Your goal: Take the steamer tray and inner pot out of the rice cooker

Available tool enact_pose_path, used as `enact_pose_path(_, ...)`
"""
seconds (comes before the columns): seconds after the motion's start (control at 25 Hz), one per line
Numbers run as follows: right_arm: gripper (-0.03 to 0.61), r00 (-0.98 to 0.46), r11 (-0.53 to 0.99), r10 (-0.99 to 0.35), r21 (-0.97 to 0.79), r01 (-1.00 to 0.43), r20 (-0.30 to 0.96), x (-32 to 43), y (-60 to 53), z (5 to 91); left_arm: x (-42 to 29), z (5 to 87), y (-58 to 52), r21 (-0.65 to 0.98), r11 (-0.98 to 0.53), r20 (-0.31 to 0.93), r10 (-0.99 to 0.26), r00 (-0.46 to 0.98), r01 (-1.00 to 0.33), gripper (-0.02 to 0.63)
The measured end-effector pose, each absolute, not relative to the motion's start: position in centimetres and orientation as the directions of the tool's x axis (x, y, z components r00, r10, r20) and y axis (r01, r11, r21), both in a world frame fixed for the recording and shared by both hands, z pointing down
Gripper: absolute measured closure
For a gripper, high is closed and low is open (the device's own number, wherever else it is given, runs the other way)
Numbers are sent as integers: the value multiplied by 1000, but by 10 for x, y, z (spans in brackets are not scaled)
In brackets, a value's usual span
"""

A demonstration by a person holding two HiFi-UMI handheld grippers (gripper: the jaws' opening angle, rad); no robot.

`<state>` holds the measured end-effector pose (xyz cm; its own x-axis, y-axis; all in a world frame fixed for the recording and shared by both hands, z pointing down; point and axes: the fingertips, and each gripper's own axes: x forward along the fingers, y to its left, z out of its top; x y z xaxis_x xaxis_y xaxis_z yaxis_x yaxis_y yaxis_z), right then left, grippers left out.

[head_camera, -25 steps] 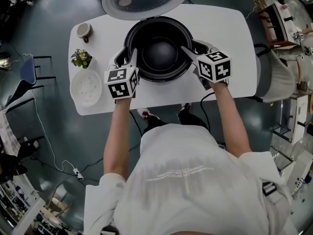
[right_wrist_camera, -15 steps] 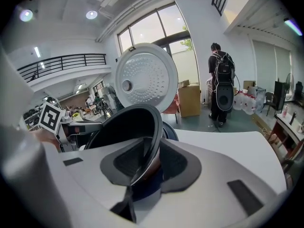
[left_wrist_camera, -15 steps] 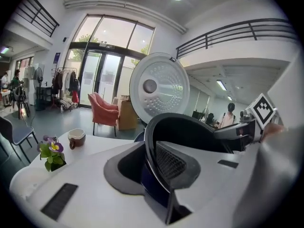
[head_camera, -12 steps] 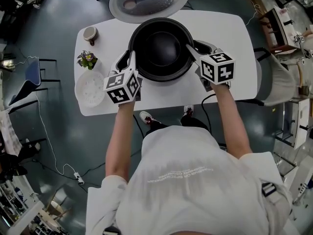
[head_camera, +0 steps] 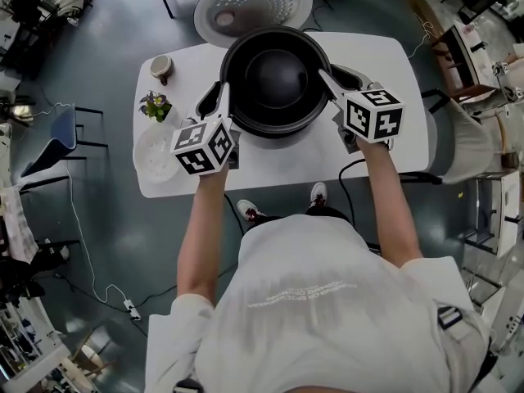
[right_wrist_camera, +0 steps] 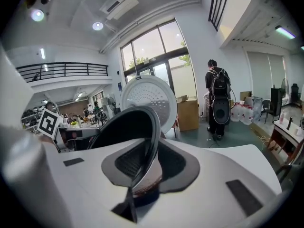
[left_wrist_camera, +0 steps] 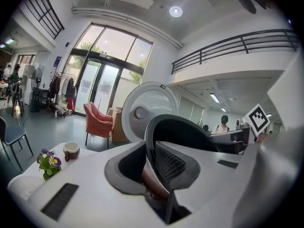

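The black inner pot [head_camera: 274, 76] hangs above the white table [head_camera: 393, 129], and I hold it by its rim from both sides. My left gripper [head_camera: 223, 90] is shut on the left rim, whose edge runs between the pads [left_wrist_camera: 173, 163]. My right gripper [head_camera: 322, 77] pinches the right rim [right_wrist_camera: 151, 127], its jaws still closing on it. The rice cooker's open lid [head_camera: 254, 2] stands behind the pot; the cooker body is mostly hidden under it. The white steamer tray [head_camera: 155, 151] lies on the table at the left.
A small flower pot [head_camera: 155, 105] and a cup [head_camera: 161, 65] stand at the table's left end, near the steamer tray. A grey chair [head_camera: 463, 129] is at the right end. A person with a backpack [right_wrist_camera: 216, 96] stands beyond the table.
Both grippers have risen together with the inner pot between them, so the pot now looks larger and higher above the cooker. The jaws have tightened on the rim.
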<state>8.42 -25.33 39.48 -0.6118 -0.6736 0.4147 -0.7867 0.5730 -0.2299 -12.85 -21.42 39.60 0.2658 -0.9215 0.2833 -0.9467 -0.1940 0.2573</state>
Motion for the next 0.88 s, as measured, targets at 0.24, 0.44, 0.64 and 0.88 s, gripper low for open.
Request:
enact_pose_path(0.24,476,-596,567,-730,-189,-802,336,101,-241,358,-114,357,-211,237,-256,216,-927,308,-937,538)
enact_pose_path(0.44,477,-558,533,-781,-165,-830,281,133,-231,336,-84,330,-213,225,-331,160,-915,370,-916,541)
enact_pose_path(0.64,477,-521,494,-815,-168,-853,255,174,-223,325,-44,319,-215,224,-393,140,-893,429,-892,541)
enact_pose_path(0.88,477,-417,377,-870,-191,-906,261,241,-205,337,24,324,-222,231,-507,135,-829,543,-830,543)
